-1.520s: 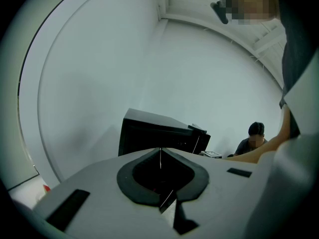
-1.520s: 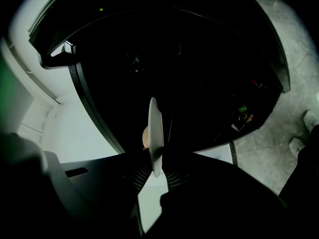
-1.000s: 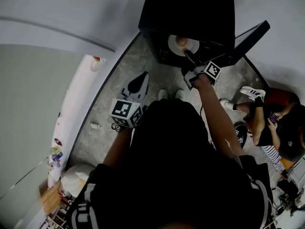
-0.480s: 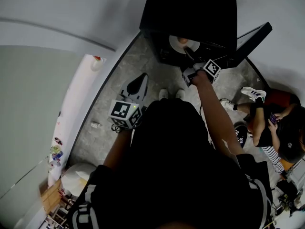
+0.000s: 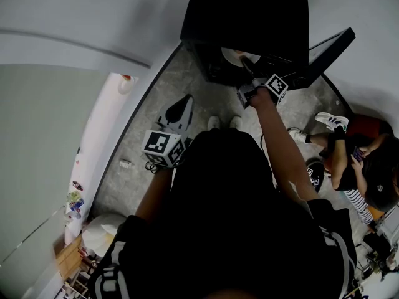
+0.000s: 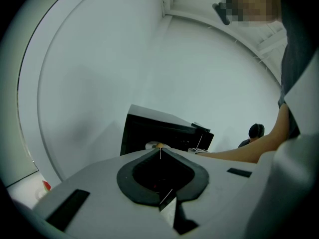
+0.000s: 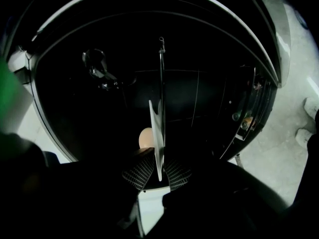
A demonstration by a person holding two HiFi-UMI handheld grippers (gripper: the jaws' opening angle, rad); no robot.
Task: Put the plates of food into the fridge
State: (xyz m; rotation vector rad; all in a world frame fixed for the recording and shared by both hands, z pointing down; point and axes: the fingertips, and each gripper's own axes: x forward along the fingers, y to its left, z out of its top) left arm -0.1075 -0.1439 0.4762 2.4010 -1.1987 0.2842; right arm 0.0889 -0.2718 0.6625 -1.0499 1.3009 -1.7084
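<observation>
A white plate (image 5: 239, 56) with a pale round piece of food is partly inside the open black fridge (image 5: 249, 17). My right gripper (image 5: 248, 62) is shut on the plate's near rim. In the right gripper view the plate (image 7: 158, 128) shows edge-on, clamped between the ribbed pads (image 7: 137, 172), with the food (image 7: 145, 137) to its left and the dark fridge interior behind. My left gripper (image 5: 176, 114) hangs low over the floor, shut and holding nothing. In the left gripper view its tips (image 6: 159, 148) meet in front of the fridge (image 6: 144, 131).
The fridge door (image 5: 327, 50) stands open to the right. A person (image 5: 365, 167) sits on the floor at the right, legs stretched toward the fridge. A white counter (image 5: 100, 148) runs along the left, with a small bottle (image 5: 124, 164) on the floor beside it.
My right gripper has pushed the plate farther into the fridge, so less of the plate shows under the fridge top. The left gripper has stayed where it was.
</observation>
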